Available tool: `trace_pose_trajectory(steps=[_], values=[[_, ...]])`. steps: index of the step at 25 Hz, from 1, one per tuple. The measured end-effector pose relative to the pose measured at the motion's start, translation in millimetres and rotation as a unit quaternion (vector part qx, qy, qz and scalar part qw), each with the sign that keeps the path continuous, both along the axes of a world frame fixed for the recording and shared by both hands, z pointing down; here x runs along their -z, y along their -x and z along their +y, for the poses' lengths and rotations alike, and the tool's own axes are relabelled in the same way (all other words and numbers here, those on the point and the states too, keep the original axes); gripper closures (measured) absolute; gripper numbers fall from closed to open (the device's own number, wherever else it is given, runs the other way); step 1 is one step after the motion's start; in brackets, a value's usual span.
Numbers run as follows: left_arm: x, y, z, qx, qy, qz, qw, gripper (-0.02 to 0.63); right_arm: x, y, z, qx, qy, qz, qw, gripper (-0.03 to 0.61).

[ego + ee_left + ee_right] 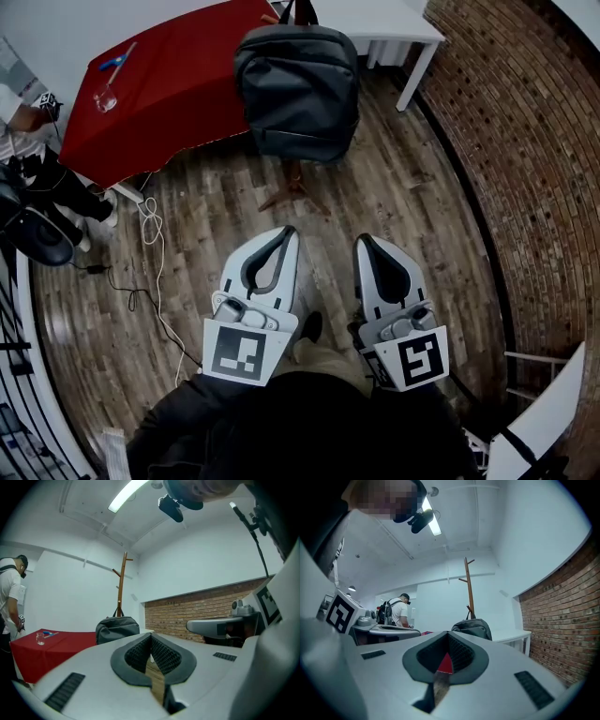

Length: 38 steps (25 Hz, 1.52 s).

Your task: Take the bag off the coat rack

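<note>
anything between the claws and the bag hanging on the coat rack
Nothing visible. Bare wood floor lies between the left claw, the right claw and the bag; the red table and white cable sit off to the left.

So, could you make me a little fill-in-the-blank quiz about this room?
1. The bag hangs on a rack made of ____.
2. The cloth left of the bag is ____.
3. The left gripper and the right gripper both have their jaws ____.
4. The wall on the right is built of ____.

Missing words: wood; red; shut; brick.
</note>
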<state>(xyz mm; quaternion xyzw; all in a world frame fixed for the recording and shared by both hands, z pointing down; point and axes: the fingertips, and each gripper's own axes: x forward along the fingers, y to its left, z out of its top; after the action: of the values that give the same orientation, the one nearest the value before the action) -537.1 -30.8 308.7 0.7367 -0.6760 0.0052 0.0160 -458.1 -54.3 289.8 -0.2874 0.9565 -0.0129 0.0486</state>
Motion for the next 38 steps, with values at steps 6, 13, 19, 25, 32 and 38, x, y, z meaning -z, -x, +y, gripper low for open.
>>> trace_pose_trajectory(steps=[6,13,19,25,32,38], values=[[14.3,66.2,-10.8,0.044,-0.006,0.000,0.9990,0.604,18.7,60.1,-25.7,0.025,-0.014,-0.003,1.000,0.581],[13.6,138.1,-73.8,0.025,-0.020,-0.003,0.9995,0.604,16.7,127.3,-85.3,0.003,-0.021,0.006,1.000,0.581],[21.7,187.4,-143.3,-0.025,-0.035,0.004,0.9991,0.604,23.1,177.2,-140.6,-0.038,-0.029,0.008,0.999,0.581],[25.3,205.6,-186.2,-0.060,-0.042,0.014,0.9972,0.604,28.4,194.5,-184.1,-0.076,-0.042,0.026,0.996,0.581],[24.4,228.1,-205.3,-0.097,-0.042,0.013,0.9943,0.604,37.4,212.0,-206.2,-0.113,-0.046,0.017,0.992,0.581],[26.0,233.8,-222.7,-0.102,-0.033,0.013,0.9941,0.604,44.9,213.8,-226.8,-0.125,-0.050,0.007,0.991,0.581]])
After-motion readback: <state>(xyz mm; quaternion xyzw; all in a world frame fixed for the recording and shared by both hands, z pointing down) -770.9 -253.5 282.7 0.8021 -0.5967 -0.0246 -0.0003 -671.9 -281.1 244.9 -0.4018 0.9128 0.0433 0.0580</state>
